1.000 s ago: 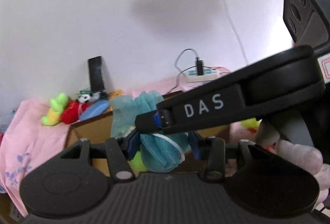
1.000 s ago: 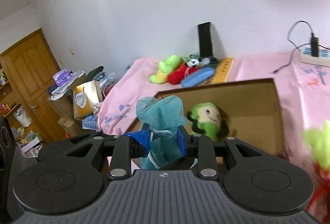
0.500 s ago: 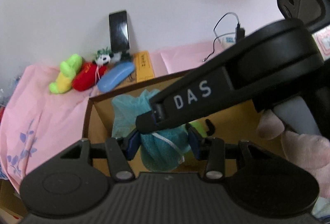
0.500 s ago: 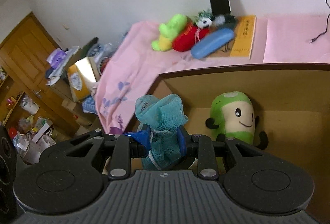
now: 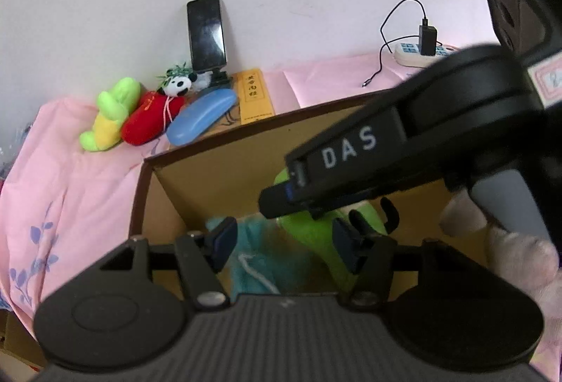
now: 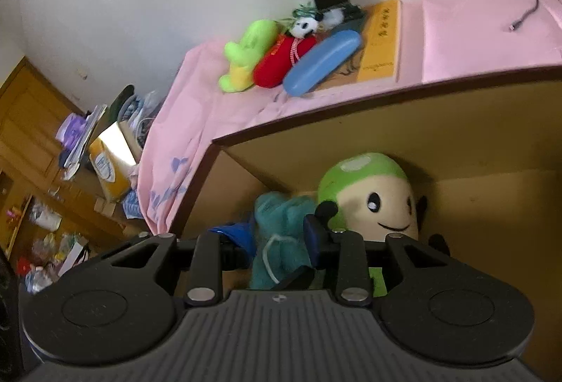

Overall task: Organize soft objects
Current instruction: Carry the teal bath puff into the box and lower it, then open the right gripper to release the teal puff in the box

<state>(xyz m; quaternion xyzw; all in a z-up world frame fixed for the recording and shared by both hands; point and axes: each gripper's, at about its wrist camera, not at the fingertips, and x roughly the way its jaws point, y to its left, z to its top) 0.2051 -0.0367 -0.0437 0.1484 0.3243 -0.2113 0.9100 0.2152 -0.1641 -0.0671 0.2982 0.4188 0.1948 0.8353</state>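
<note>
A teal mesh bath pouf with a white cord lies inside the cardboard box, beside a green plush doll with a smiling face. My right gripper has its blue pads on either side of the pouf and looks shut on it. In the left wrist view my left gripper is open above the pouf, with the green doll behind. The right gripper's black body crosses above it.
A green-yellow plush, a red plush, a small panda, a blue case, a yellow book and a standing phone sit on the pink cloth behind the box. A power strip lies at the right. Cluttered furniture stands left.
Both grippers have moved down into the box with the pouf. My left gripper has opened and let go of the pouf, which now rests low by the green doll.
</note>
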